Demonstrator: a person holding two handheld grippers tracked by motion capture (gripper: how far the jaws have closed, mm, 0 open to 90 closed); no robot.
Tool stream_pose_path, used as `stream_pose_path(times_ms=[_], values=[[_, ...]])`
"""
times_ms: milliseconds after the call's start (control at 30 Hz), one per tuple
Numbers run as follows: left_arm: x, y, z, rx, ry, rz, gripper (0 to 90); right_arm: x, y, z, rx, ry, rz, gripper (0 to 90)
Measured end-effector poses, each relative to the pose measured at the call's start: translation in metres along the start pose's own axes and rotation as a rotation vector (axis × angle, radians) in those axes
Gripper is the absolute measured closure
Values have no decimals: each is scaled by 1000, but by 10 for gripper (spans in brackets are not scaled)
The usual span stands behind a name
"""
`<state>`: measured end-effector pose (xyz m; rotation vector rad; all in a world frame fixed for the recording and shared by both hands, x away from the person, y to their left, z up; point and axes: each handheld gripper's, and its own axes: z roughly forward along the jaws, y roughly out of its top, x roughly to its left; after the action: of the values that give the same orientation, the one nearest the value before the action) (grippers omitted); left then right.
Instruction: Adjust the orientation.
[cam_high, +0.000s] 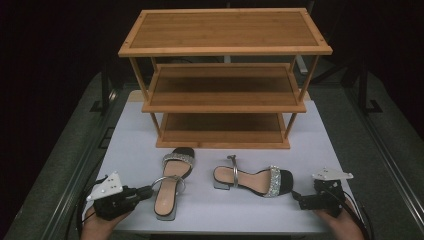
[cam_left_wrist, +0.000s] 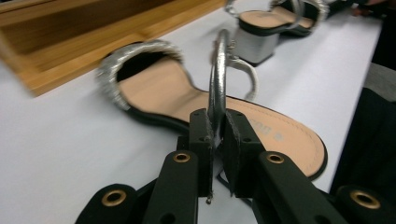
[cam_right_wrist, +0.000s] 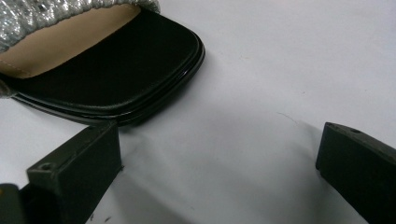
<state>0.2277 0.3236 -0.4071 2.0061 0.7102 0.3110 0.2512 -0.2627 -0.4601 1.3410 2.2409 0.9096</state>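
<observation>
Behind both sandals (cam_high: 172, 182), well apart, stands the wooden shoe rack (cam_high: 225, 90).

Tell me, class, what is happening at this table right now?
A person holds a gripper in each hand at a white table with a three-shelf wooden rack. The left gripper is shut on the silver ankle strap of the left sandal. The right gripper is open, its jaws just short of the black toe of the other sandal, which lies on the table.
</observation>
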Motion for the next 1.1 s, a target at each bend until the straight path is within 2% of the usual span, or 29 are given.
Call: stream_pose_path(times_ms=[133, 167, 200, 233, 300, 367, 400, 500, 633, 733, 900, 1100], values=[[9, -4, -7, -4, 26, -30, 822, 0, 0, 0, 0, 0, 0, 0], [11, -5, -10, -18, 22, -36, 854, 0, 0, 0, 0, 0, 0, 0], [13, -6, -12, -30, 16, -55, 862, 0, 0, 0, 0, 0, 0, 0], [14, -7, -15, -33, 10, -57, 863, 0, 0, 0, 0, 0, 0, 0], [15, -9, -16, -32, 11, -55, 852, 0, 0, 0, 0, 0, 0, 0], [16, -11, -18, -68, -10, -80, 819, 0, 0, 0, 0, 0, 0, 0], [15, -11, -18, -74, -6, -87, 763, 0, 0, 0, 0, 0, 0, 0], [14, -13, -17, -48, 8, -78, 608, 0, 0, 0, 0, 0, 0, 0], [13, -17, -13, -21, -12, -98, 392, 0, 0, 0, 0, 0, 0, 0], [10, -18, -12, -25, -16, -99, 288, 0, 0, 0, 0, 0, 0, 0], [5, -18, -7, -15, -35, -92, 159, 0, 0, 0, 1, 0, 0, 0], [0, -19, 5, -5, -64, -69, 131, 0, 0, 0, 1, 0, 1, 0]])
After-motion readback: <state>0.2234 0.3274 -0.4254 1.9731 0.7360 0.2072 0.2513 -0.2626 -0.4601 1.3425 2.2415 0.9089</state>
